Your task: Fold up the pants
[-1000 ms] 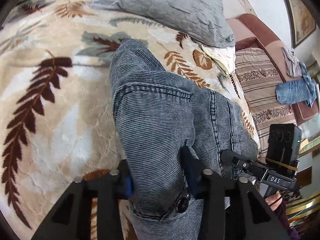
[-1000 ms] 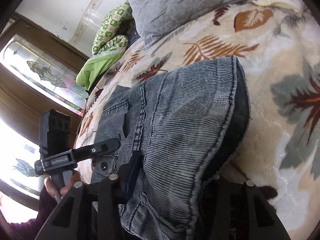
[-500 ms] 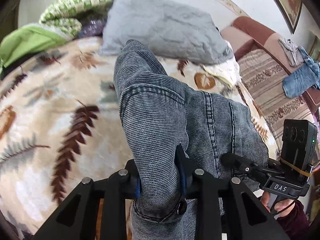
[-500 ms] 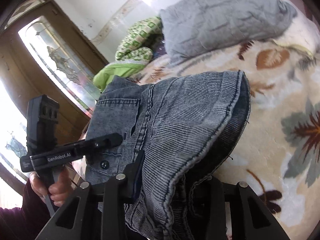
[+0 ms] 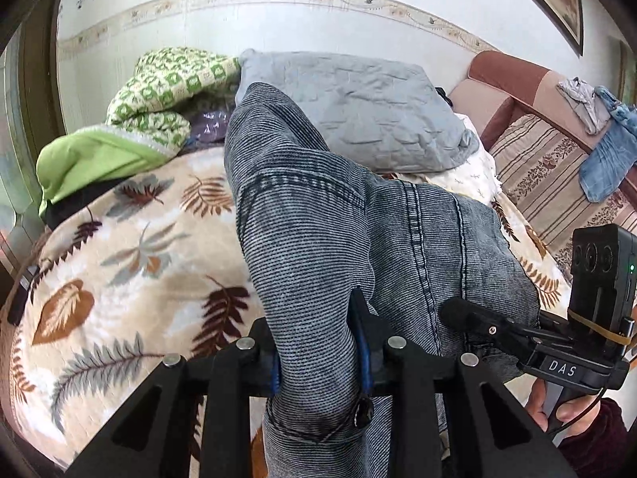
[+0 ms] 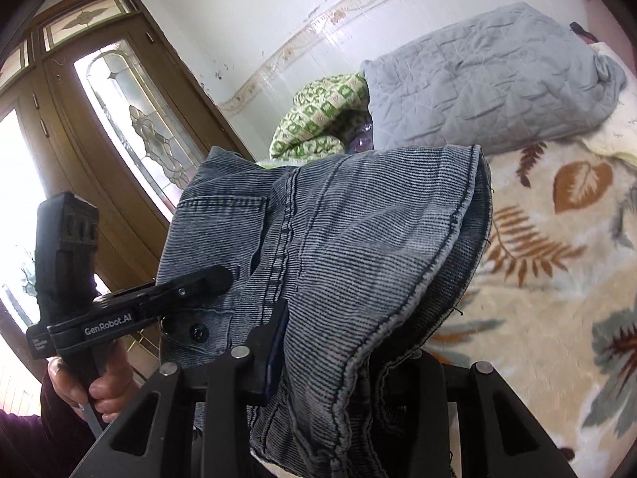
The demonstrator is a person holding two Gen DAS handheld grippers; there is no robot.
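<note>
A bed with a cream leaf-print blanket (image 5: 119,271) lies below. Grey-blue corduroy pants (image 5: 318,239) hang lifted above it, probably for folding over. Left gripper (image 5: 318,362) and right gripper (image 6: 318,358) both clamp the waistband, fingers closed tight on cloth.

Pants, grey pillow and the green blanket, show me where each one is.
pants (image 5: 318,247): left wrist view, on the lifted leg fabric.
grey pillow (image 5: 370,115): left wrist view, its quilted middle.
green blanket (image 6: 318,119): right wrist view, its checked top.
</note>
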